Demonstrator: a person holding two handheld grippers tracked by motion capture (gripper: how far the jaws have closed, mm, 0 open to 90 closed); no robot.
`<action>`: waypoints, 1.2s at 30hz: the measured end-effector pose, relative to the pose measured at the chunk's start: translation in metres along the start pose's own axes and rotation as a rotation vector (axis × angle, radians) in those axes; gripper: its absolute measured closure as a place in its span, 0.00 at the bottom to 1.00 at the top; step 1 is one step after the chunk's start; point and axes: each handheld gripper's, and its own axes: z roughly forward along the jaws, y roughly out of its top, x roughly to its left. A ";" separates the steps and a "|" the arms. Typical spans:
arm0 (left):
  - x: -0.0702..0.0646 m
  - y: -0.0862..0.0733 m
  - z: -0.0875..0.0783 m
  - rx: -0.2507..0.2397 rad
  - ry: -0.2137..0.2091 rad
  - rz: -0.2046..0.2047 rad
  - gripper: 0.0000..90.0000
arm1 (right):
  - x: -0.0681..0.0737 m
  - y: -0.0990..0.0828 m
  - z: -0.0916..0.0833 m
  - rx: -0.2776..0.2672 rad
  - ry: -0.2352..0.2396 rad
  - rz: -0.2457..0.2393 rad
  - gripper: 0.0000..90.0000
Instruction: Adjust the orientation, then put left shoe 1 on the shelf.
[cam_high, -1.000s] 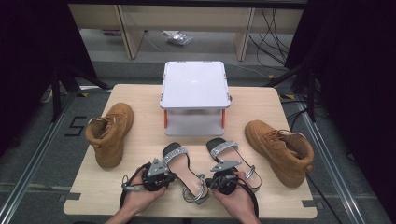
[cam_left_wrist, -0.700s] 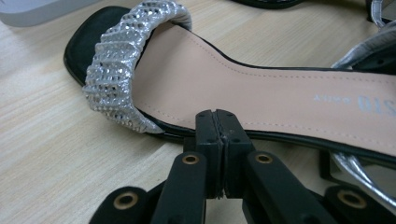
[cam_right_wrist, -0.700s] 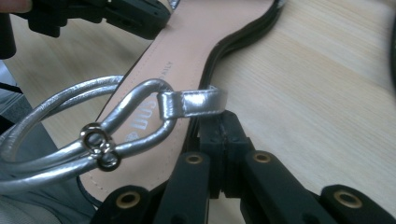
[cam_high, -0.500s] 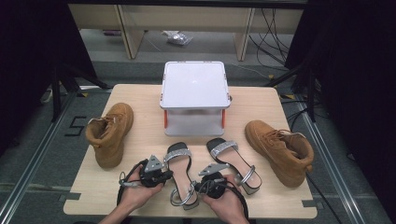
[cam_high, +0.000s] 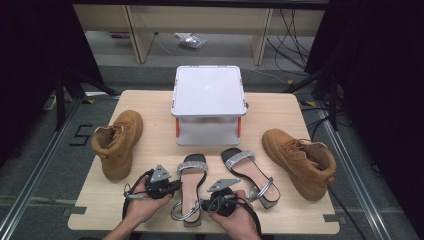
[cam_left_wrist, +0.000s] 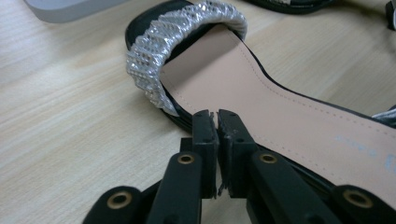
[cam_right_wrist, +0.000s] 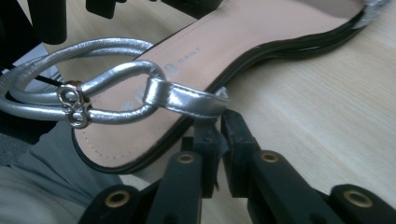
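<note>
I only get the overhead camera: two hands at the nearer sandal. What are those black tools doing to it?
Observer: The left gripper has its tips at the sandal's sole edge, just behind the rhinestone strap. Its jaws have just been opening, and a slim gap shows between them.
Operator: And the other tool?
Observer: The right gripper sits at the sole edge under the silver ankle strap. Its jaws have just been opening too.
Operator: Anything printed on the sandal?
Observer: Yes, lettering on the insole that ends in DAILY.
</note>
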 end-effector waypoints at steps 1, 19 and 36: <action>0.001 0.001 -0.002 -0.004 -0.010 -0.006 0.92 | -0.002 0.000 -0.003 -0.005 -0.006 0.014 0.89; -0.002 -0.003 -0.023 -0.066 -0.015 -0.069 0.61 | -0.027 -0.006 -0.026 -0.077 -0.057 0.142 0.71; -0.017 -0.032 -0.030 0.045 -0.093 -0.090 0.89 | -0.020 0.033 -0.015 -0.055 -0.002 0.252 0.53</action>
